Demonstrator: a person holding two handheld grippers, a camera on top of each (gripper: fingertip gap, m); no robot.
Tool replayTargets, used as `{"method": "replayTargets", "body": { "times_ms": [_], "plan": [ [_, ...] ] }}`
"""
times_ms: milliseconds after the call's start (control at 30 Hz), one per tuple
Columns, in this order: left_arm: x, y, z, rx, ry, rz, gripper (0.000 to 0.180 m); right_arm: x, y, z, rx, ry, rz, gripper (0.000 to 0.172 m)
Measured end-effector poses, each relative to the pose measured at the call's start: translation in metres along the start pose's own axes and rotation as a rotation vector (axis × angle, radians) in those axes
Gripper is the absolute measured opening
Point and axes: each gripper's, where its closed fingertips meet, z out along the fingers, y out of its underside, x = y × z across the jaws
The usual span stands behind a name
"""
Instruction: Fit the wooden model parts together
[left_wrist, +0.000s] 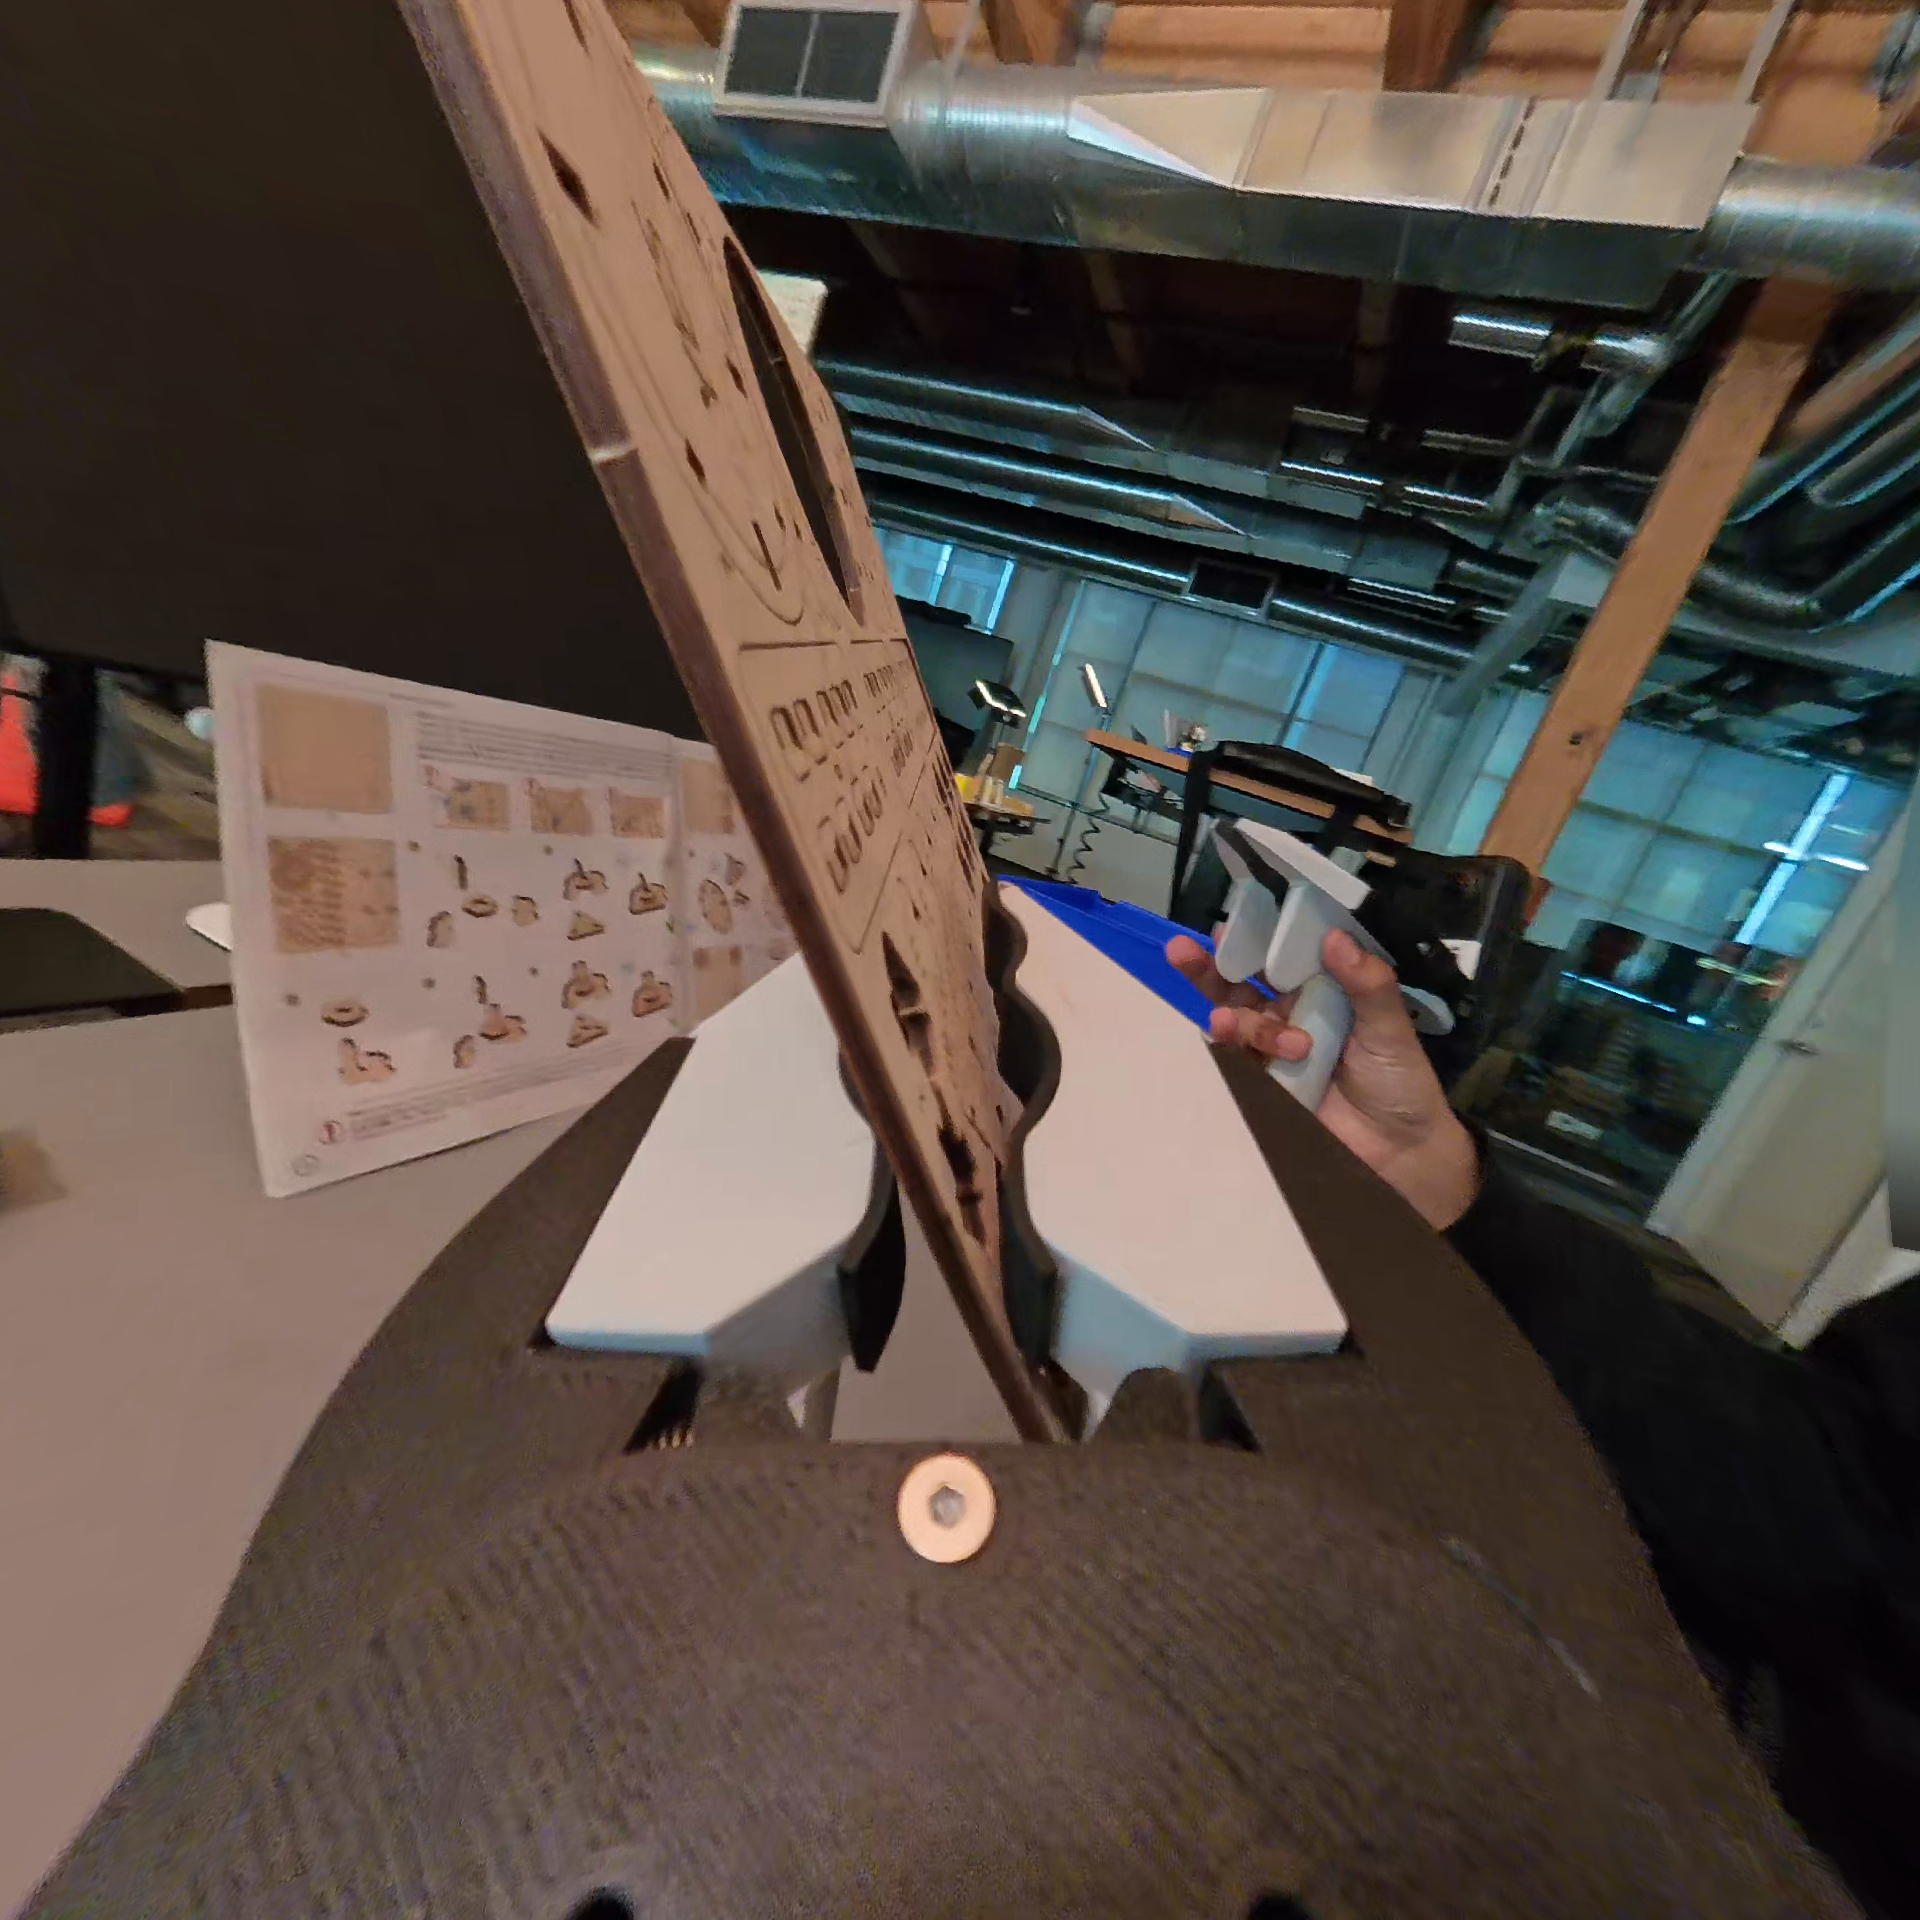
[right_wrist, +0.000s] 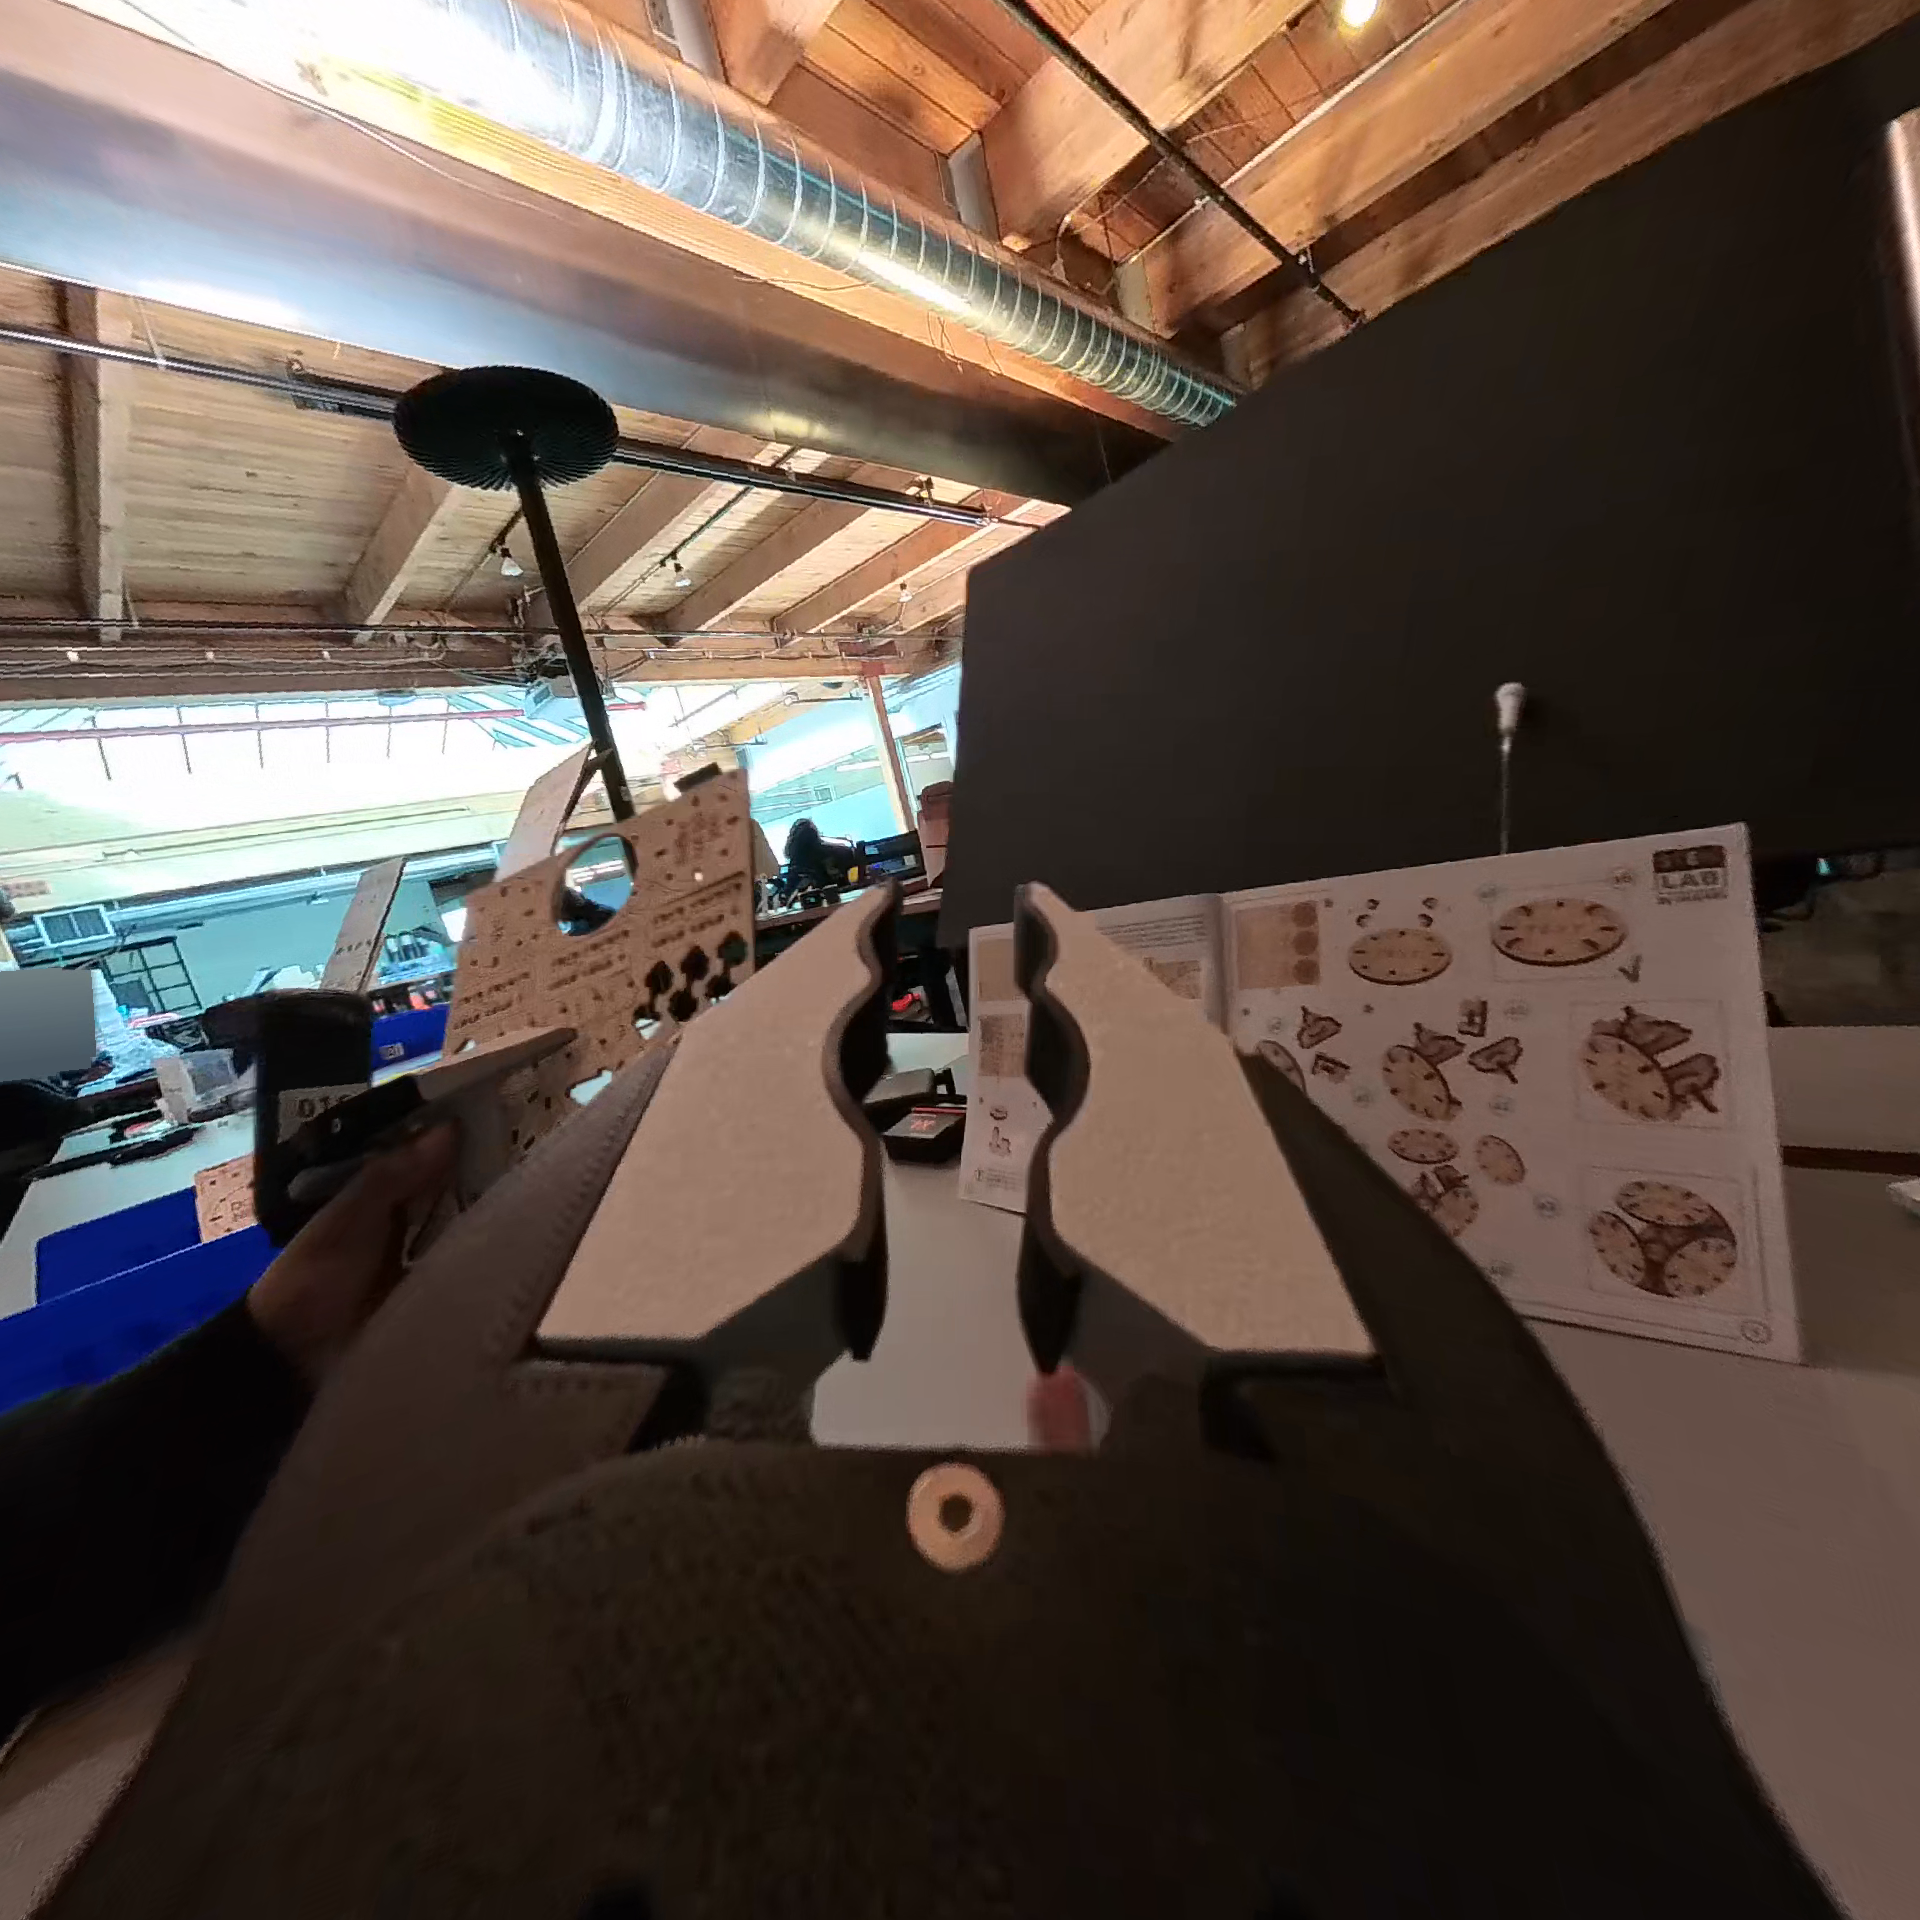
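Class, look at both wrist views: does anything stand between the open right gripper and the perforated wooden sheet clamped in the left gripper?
Nothing visible does. The right gripper is open on air, and the thin laser-cut brown wooden sheet, clamped upright in the left gripper, stands ahead to its left across open space.

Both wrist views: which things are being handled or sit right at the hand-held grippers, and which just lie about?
Handled or close by:
- wooden cut-out sheet, clamped in left hand-held gripper
- right hand-held gripper, open with nothing in it
- instruction leaflet, standing open on the table

Lying about:
- blue bin
- small black box
- black panel
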Motion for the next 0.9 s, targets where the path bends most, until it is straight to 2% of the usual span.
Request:
{"method": "replayTargets", "body": {
  "times_ms": [100,200,267,367,433,500,567,733,900],
  "plan": [
    [0.004,0.010,0.005,-0.049,0.016,-0.005,0.008,-0.012,0.003,0.003,0.011,-0.034,-0.026,0.000],
    [0.014,0.026,0.014,-0.120,0.052,-0.016,0.007,-0.022,0.027,0.011,-0.098,-0.048,-0.078,0.002],
    [0.021,0.037,0.019,-0.148,0.076,-0.016,0.007,-0.032,0.057,0.017,-0.237,-0.094,-0.071,0.019],
    [0.036,0.053,0.023,-0.217,0.168,0.011,0.006,-0.055,0.101,0.019,-0.454,-0.212,0.055,0.063],
    [0.039,0.058,0.024,-0.236,0.175,0.036,0.004,-0.068,0.111,0.020,-0.493,-0.258,0.110,0.071],
    [0.043,0.063,0.025,-0.261,0.202,0.019,0.004,-0.076,0.110,0.022,-0.460,-0.280,0.139,0.068],
    [0.050,0.067,0.026,-0.273,0.237,0.002,0.004,-0.081,0.111,0.023,-0.443,-0.294,0.151,0.059],
    [0.067,0.077,0.027,-0.315,0.322,-0.034,0.004,-0.085,0.117,0.023,-0.439,-0.318,0.043,0.041],
    [0.073,0.087,0.029,-0.358,0.339,-0.012,0.004,-0.093,0.115,0.018,-0.457,-0.399,0.172,0.028]
  ]
}}
